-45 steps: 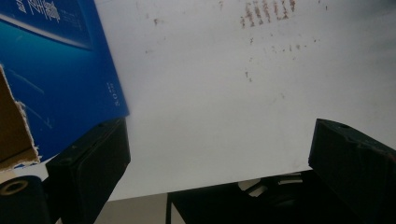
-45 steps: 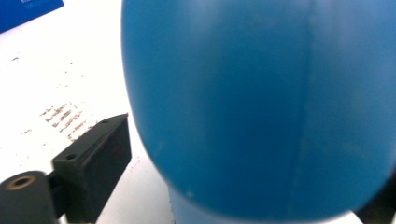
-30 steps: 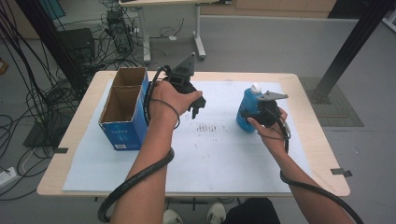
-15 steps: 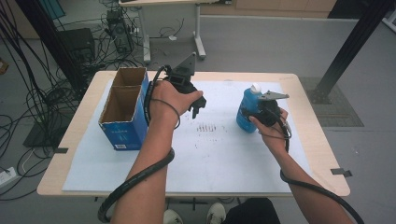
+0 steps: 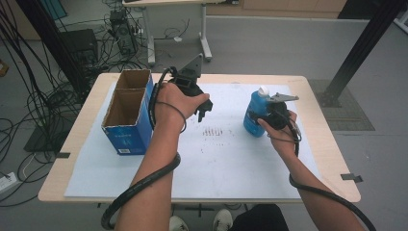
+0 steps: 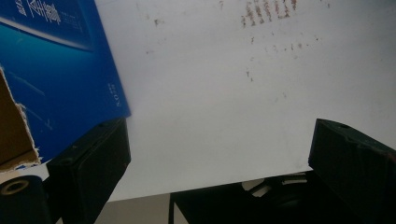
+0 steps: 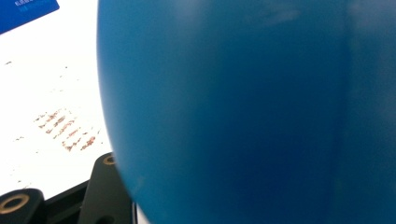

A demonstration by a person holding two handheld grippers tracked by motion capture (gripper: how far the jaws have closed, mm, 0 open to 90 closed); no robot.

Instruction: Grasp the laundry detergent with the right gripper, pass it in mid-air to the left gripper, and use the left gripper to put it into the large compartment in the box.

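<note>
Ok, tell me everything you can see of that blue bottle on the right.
The blue bottle stands upright on the white sheet at the table's right side, opposite the cardboard box. Its body is rounded, smooth and looks like plastic, with a white cap on top. The right gripper is closed on its side, its jaws having just been closing. In the right gripper view the bottle's blue wall sits right up against the camera. Any label is not visible.

We see a light wooden table (image 5: 320, 130) covered by a white sheet (image 5: 231, 159), standing on a grey floor (image 5: 288, 45). Beyond its far edge stands a second table's white leg frame (image 5: 204, 33). Black cables (image 5: 43, 91) crowd the floor past the left edge; a black post (image 5: 363, 45) rises past the right edge.
</note>
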